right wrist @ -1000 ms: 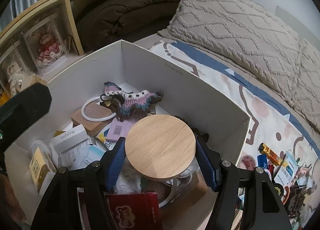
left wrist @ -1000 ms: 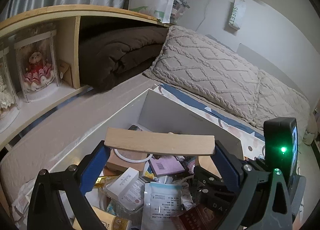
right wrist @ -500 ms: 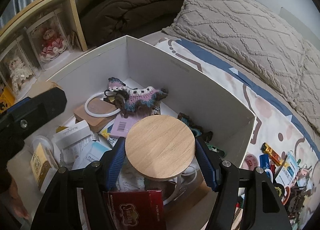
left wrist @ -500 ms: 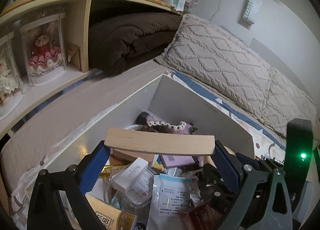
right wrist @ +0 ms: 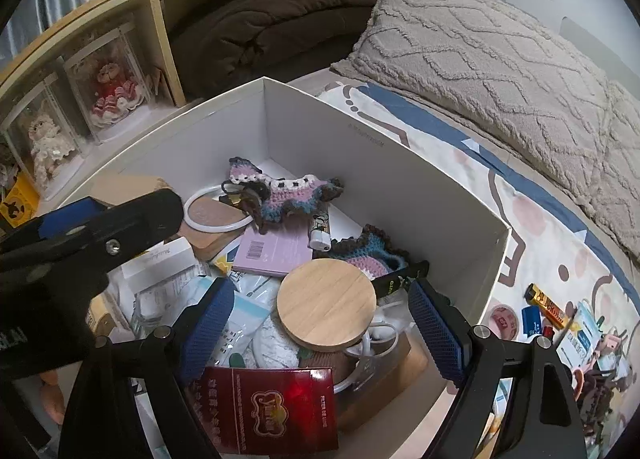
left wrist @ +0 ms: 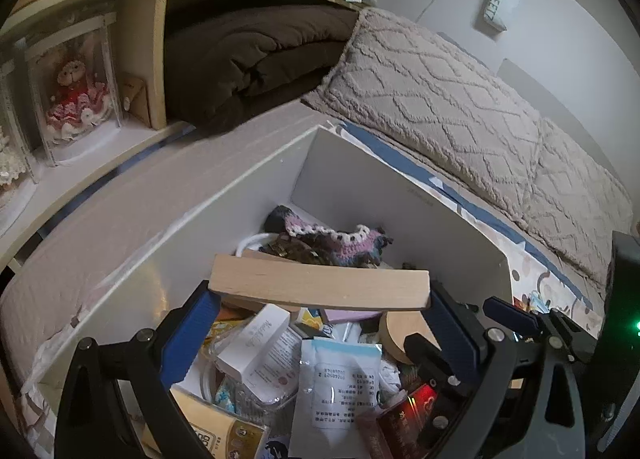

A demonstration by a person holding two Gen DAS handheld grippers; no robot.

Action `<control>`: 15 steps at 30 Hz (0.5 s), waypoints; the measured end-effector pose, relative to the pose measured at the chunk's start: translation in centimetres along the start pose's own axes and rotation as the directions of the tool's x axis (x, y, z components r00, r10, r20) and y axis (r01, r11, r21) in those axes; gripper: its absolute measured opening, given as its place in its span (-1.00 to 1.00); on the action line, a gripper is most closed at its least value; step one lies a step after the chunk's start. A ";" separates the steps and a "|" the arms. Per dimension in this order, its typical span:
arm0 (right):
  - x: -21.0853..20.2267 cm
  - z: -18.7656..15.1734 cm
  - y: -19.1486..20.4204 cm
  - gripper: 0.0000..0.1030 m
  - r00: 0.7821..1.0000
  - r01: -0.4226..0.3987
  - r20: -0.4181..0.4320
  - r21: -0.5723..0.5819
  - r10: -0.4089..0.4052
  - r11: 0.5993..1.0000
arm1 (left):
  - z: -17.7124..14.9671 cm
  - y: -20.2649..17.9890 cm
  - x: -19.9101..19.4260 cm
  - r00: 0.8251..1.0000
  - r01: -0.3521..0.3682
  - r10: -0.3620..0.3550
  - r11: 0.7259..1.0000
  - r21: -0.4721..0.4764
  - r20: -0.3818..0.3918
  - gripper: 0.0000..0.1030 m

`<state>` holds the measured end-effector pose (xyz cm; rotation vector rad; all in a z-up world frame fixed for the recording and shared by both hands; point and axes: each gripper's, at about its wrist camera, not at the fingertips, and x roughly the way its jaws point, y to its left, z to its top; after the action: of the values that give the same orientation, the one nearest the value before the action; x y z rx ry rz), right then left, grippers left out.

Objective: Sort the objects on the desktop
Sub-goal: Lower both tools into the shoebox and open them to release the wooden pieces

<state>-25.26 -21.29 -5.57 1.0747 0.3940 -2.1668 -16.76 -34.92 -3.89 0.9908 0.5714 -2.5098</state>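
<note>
Our right claw (right wrist: 320, 323) has just been opening and stands spread, its pads clear of the round wooden lid (right wrist: 326, 303) now resting in the white box (right wrist: 360, 147). Our left claw (left wrist: 320, 307) pinches a wooden block (left wrist: 320, 287) above the clutter. We judge the drop-off done; next, withdraw toward the loose items (right wrist: 548, 307) at three o'clock.

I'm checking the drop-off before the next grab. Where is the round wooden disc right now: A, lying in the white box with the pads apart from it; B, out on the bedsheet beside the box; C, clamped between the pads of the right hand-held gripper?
A: the round wooden disc lies on the clutter in the white box, and the right hand-held gripper, whose jaws have just been opening, shows gaps either side.
</note>
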 end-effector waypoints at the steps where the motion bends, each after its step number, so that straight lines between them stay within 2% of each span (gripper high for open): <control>1: 0.0 -0.1 0.0 0.72 1.000 -0.001 0.000 -0.001 0.001 1.000 | 0.0 -0.1 0.2 1.000 0.000 0.000 1.000 0.003 -0.009 0.95; 8: 0.0 -0.8 -0.4 0.72 1.000 -0.010 -0.004 0.008 0.010 1.000 | -0.2 -0.4 0.7 0.999 -0.018 0.019 1.000 0.023 -0.044 0.95; 15: -0.2 -1.0 -0.4 0.72 1.000 -0.016 0.002 0.010 0.016 1.000 | -0.3 -0.2 0.6 0.999 -0.023 0.024 1.000 0.012 -0.042 1.00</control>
<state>-24.88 -20.39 -6.03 1.0775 0.3730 -2.1581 -17.10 -34.70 -4.44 1.0508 0.5547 -2.4798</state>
